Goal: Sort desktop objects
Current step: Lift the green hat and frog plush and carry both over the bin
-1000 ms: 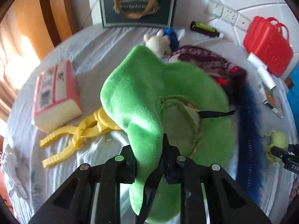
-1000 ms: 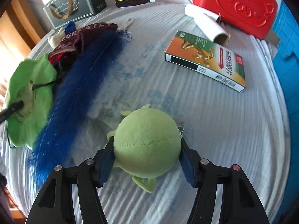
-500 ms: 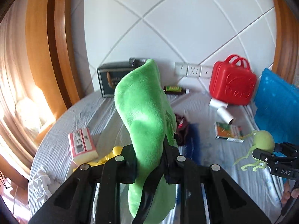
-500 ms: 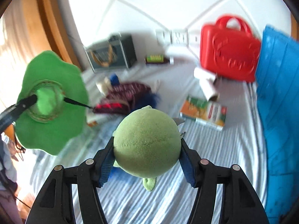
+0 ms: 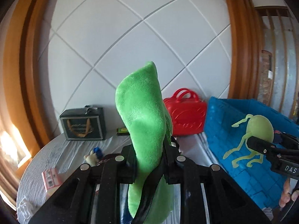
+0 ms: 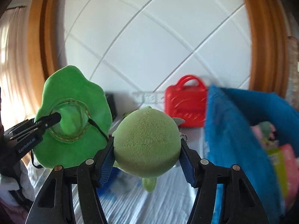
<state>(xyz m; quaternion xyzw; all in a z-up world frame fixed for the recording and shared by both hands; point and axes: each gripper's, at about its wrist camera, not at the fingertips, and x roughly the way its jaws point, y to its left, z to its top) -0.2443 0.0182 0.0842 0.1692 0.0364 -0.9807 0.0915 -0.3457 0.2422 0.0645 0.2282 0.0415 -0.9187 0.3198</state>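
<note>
My left gripper [image 5: 149, 160] is shut on the brim of a bright green plush hat [image 5: 143, 115], held edge-on high above the table. The right wrist view shows that hat [image 6: 72, 119] face-on at the left, with the left gripper [image 6: 54, 119] pinching its inner ring. Between the blue pads of my right gripper [image 6: 147, 155] sits a round pale green plush ball [image 6: 147, 143], and the jaws are shut on it. In the left wrist view that ball [image 5: 259, 127] hangs with thin legs in front of the blue bin [image 5: 243, 149].
A blue bin [image 6: 233, 140] stands at the right and holds pink and yellow items. A red case [image 5: 185, 117] is against the wall, a dark gift box [image 5: 84, 125] at back left. A small plush [image 5: 91, 157] and a pink pack [image 5: 51, 177] lie on the striped tablecloth [image 5: 61, 153].
Both grippers have risen from the table with their plush items and tilted up toward level. The wall and the blue bin now fill more of both views.
</note>
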